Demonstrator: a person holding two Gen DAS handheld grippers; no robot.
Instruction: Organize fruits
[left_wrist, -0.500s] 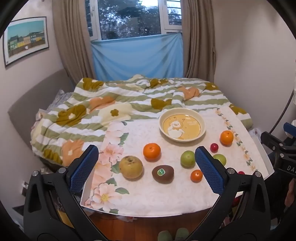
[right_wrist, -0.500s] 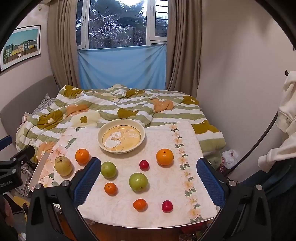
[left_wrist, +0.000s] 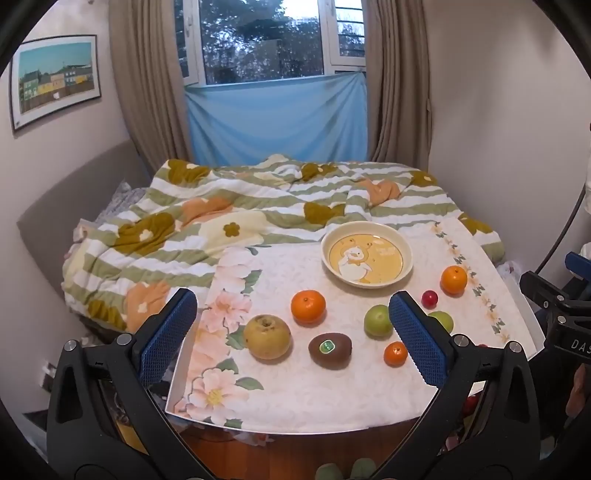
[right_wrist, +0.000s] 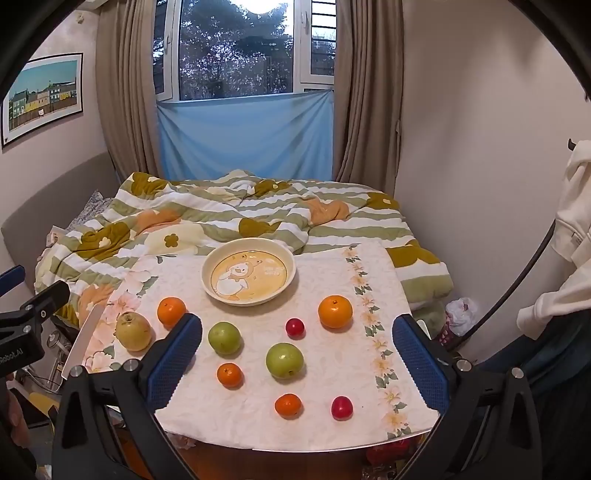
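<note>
A cream bowl with a bear picture (left_wrist: 366, 255) (right_wrist: 248, 272) stands empty at the back of a floral cloth (left_wrist: 317, 391) (right_wrist: 332, 369). In front of it lie a yellow pear (left_wrist: 267, 336) (right_wrist: 133, 331), a kiwi (left_wrist: 330, 349), oranges (left_wrist: 308, 306) (right_wrist: 335, 311), green apples (left_wrist: 377, 320) (right_wrist: 284, 360), small tangerines (left_wrist: 395, 353) (right_wrist: 229, 374) and small red fruits (left_wrist: 429, 298) (right_wrist: 341, 407). My left gripper (left_wrist: 293, 341) is open and empty, above the near left of the cloth. My right gripper (right_wrist: 297, 360) is open and empty, above the near right.
A bed with a green striped quilt (left_wrist: 221, 221) (right_wrist: 258, 210) lies behind the cloth. A wall (right_wrist: 480, 166) stands close on the right. White clothing (right_wrist: 569, 229) hangs at the far right. The table's front edge (left_wrist: 280, 430) is near me.
Both grippers have risen and pulled back slightly; the fruits sit a little lower in view. Nothing on the cloth has moved.
</note>
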